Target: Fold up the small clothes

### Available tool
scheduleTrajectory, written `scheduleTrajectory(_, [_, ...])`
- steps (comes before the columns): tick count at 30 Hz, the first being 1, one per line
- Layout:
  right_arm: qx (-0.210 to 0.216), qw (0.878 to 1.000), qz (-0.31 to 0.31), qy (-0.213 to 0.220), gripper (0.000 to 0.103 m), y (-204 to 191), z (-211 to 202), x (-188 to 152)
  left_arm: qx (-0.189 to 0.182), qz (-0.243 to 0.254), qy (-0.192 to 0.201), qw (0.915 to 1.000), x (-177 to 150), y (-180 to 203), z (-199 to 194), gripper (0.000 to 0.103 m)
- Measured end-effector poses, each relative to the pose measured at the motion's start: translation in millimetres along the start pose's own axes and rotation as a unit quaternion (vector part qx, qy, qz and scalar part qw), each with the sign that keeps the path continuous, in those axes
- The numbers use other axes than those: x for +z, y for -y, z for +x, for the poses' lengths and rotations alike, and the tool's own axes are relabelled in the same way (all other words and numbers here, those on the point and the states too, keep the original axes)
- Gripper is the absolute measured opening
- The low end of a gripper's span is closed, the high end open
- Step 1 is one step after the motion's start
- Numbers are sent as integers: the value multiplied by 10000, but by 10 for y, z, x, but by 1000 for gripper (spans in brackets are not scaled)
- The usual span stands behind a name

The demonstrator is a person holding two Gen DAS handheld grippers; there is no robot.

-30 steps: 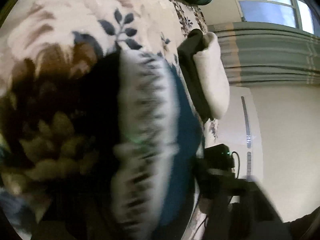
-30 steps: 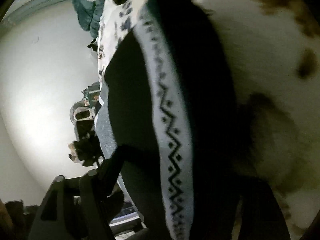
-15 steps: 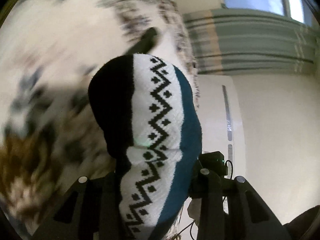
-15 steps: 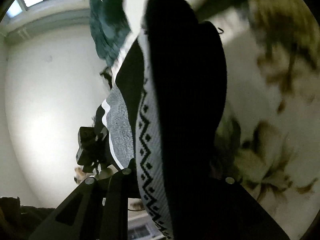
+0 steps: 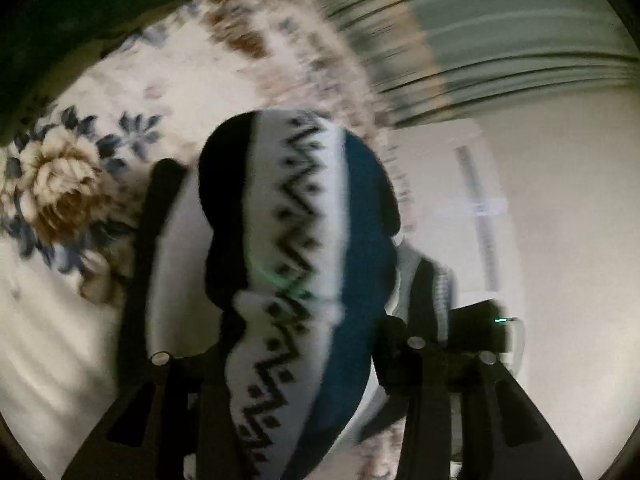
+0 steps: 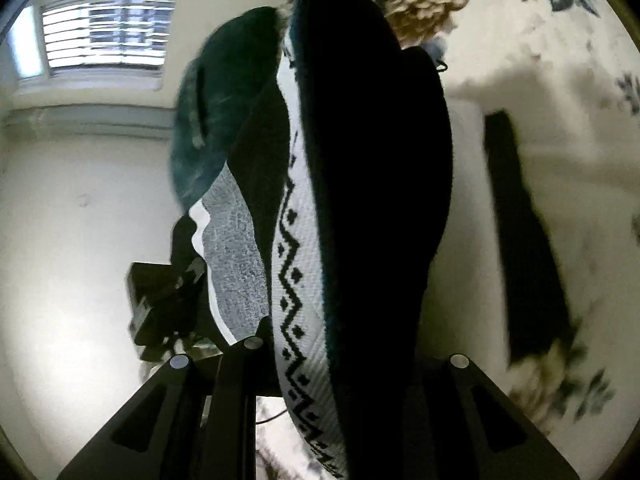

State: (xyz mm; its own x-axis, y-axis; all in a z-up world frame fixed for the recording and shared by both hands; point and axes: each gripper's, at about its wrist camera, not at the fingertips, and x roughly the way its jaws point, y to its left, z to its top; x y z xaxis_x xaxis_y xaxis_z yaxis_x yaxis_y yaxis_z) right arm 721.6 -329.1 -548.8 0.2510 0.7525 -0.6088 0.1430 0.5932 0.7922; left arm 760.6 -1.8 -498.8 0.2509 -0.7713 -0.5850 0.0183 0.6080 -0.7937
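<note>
Floral bedding (image 5: 72, 320) in cream, blue and brown lay under everything, and all places below are given relative to the patterned sock (image 5: 296, 280), the black, white and teal knitted piece with a black zigzag band. Nearest the left wrist camera, the left gripper (image 5: 288, 360) had the sock running up between its two black fingers (image 5: 420, 360), which pressed in on the fabric from either side, so it was clamped on the sock; that view was smeared by motion. In the right wrist view the right gripper (image 6: 352, 360) likewise had the sock (image 6: 296, 280) standing up between its fingers, the jaws closed against it and the sock's black side bulging toward the bedding (image 6: 540, 60). Just beside the sock on its pale-wall side hung a grey fabric piece (image 6: 234, 264) with a white edge, touching it, though whether it belonged to the same garment could not be told. A long black strip (image 6: 524, 240) lay on the bedding, apart from the sock. Beyond the sock's top sat a dark teal fuzzy bundle (image 6: 212, 112). Farthest back were a window with blinds (image 6: 104, 36) and grey-green pleated curtains (image 5: 500, 40).
</note>
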Motion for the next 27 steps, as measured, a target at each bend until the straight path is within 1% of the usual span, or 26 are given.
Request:
scheduleTrajectory(2, [-279,9996,15,-47,22,37,148,85,288,9,-225,9993,45,-94,130,37])
scheduleTrajectory(3, [-365,9993,51,-74,22,43,196,89,302,18,-254,9992,3,-118,116,39])
scheduleTrajectory(4, [-450,9989,59,-74,27,37,210,87,385,83,-265,9989,-5,-91,100,40])
scheduleTrajectory(6, [-787,9969,-36,41,37,-218,404,86,473,192,-279,9983,19,-25,79,40])
scheduleTrajectory(7, [-1043,9944,-130,80,51,-385,477,11,610,302,-261,9973,20,28,68,43])
scheduleTrajectory(8, [-1456,9889,-262,162,69,-417,429,62,858,443,-244,9950,2,97,47,48])
scheduleTrajectory(9, [-1921,9799,-472,261,76,-471,318,169,1061,561,-164,9926,4,159,27,48])
scheduleTrajectory(10, [-2320,9695,-702,356,83,-489,253,282,1324,719,-56,9886,-43,237,-2,55])
scheduleTrajectory(11, [-2763,9553,-939,472,88,-582,248,211,1604,889,39,9830,-79,313,-10,59])
scheduleTrajectory(12, [-3147,9408,-1123,579,92,-667,247,137,1785,999,95,9788,-57,352,33,62])
scheduleTrajectory(13, [-3308,9337,-1219,622,97,-617,82,100,1992,1085,140,9738,-81,390,38,71])
scheduleTrajectory(14, [-3455,9272,-1279,672,102,-631,25,49,2165,1112,213,9697,-117,418,28,84])
scheduleTrajectory(16, [-3758,9132,-1291,908,103,-705,-100,-87,2530,1177,462,9592,-189,491,-33,97])
scheduleTrajectory(17, [-3867,9074,-1328,976,103,-729,-159,-192,2694,1265,578,9529,-213,536,-61,100])
scheduleTrajectory(18, [-4018,8990,-1367,1080,103,-762,-203,-314,2890,1367,687,9450,-237,592,-88,102])
scheduleTrajectory(19, [-4088,8949,-1382,1142,103,-795,-262,-403,3164,1495,812,9333,-318,676,-133,103])
scheduleTrajectory(20, [-4188,8888,-1402,1222,103,-823,-290,-504,3331,1576,893,9253,-378,732,-158,103])
scheduleTrajectory(22, [-4292,8823,-1363,1370,103,-887,-424,-673,3549,1672,981,9146,-520,829,-208,103])
scheduleTrajectory(23, [-4357,8776,-1351,1473,103,-945,-503,-787,3606,1708,1025,9112,-653,899,-274,103])
scheduleTrajectory(24, [-4423,8727,-1338,1575,103,-991,-575,-892,3644,1733,1036,9091,-725,942,-305,103])
scheduleTrajectory(25, [-4472,8688,-1339,1654,103,-1035,-630,-959,3717,1776,1041,9052,-821,1006,-343,103])
scheduleTrajectory(27, [-4529,8638,-1321,1770,103,-1137,-800,-1146,3813,1840,1064,8997,-1047,1152,-467,103])
